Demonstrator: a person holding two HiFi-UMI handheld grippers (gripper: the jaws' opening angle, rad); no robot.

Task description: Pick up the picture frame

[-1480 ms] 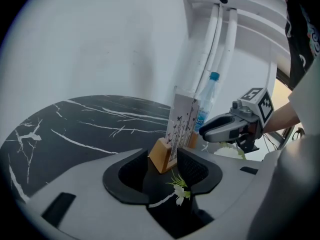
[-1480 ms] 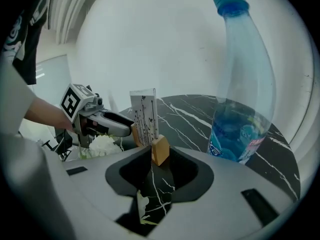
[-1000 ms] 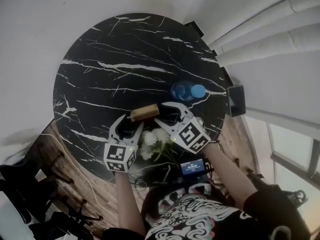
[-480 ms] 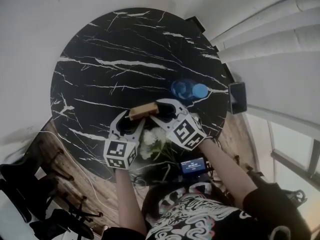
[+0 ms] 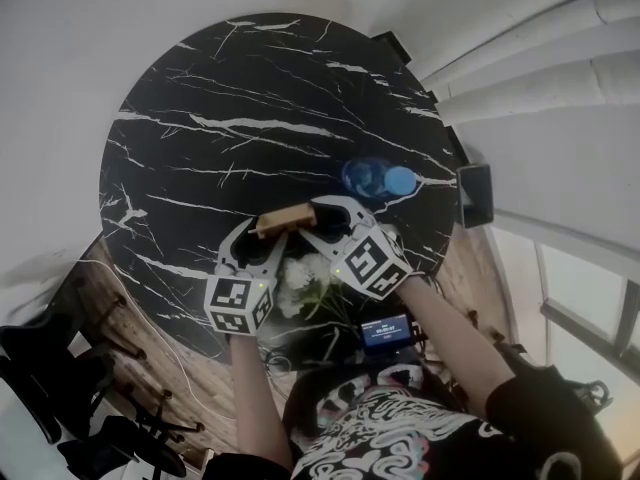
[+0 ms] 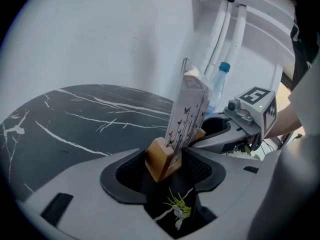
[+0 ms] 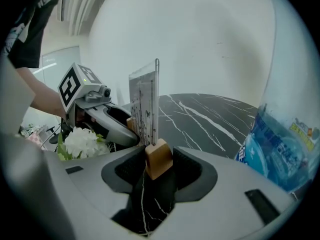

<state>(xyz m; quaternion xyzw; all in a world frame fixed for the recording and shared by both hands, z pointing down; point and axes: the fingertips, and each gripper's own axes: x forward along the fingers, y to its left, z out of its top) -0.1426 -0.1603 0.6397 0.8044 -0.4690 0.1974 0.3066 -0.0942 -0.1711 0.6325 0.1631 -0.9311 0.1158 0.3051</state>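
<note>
The picture frame (image 5: 285, 218) is a clear upright panel (image 6: 189, 111) set in a wooden base (image 6: 161, 160). It sits near the front edge of the round black marble table (image 5: 230, 118). My left gripper (image 5: 262, 232) is shut on the base's left end, with the wood pressed between both pads (image 6: 167, 161). Shut on the other end of the base (image 7: 158, 159) is my right gripper (image 5: 322, 210), whose jaws face the left one (image 7: 159, 163). Each gripper shows in the other's view: the right gripper (image 6: 235, 129) and the left gripper (image 7: 102, 115).
A blue-capped water bottle (image 5: 378, 180) stands just right of the frame, close beside my right gripper (image 7: 280, 149). White flowers (image 5: 305, 276) lie under my hands near the table's front edge. A dark phone-like device (image 5: 473, 196) sits off the table's right rim.
Both grippers have closed in on the ends of the wooden base, and their jaws now grip it. The frame has shifted slightly up and left in the head view.
</note>
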